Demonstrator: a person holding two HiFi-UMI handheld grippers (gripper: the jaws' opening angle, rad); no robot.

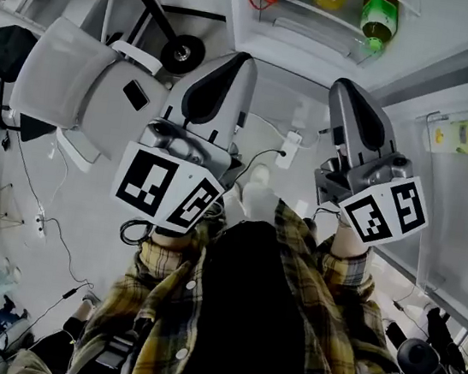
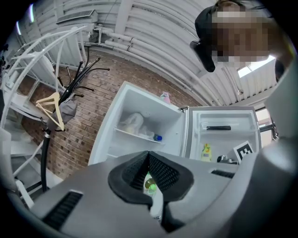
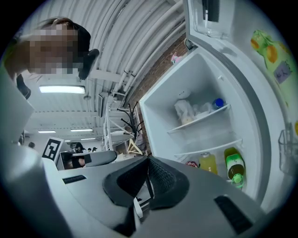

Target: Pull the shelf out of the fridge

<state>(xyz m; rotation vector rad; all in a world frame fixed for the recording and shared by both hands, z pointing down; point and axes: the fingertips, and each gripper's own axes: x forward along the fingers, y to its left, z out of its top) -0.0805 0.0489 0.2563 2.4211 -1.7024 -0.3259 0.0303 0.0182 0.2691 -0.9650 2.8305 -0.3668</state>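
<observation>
left gripper (image 2: 149,160), right gripper (image 3: 149,162) closed, empty | thin white shelf (image 3: 208,149) inside open white fridge (image 3: 249,104): probably stiff, light, slick; take front edge

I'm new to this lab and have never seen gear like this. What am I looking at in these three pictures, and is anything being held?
There is no robot here. A person holds a two-jaw hand tool in each hand. The head view comes from a camera on the person's head, looking down on the left gripper and the right gripper. The marker cubes with black-and-white squares are part of them. The other two pictures come from a camera riding on each gripper, looking along its jaws. Both pairs of jaws are shut and hold nothing. Ahead stands an open fridge with white shelves. Below them are a yellow bottle and a green bottle. Neither gripper touches a shelf.
</observation>
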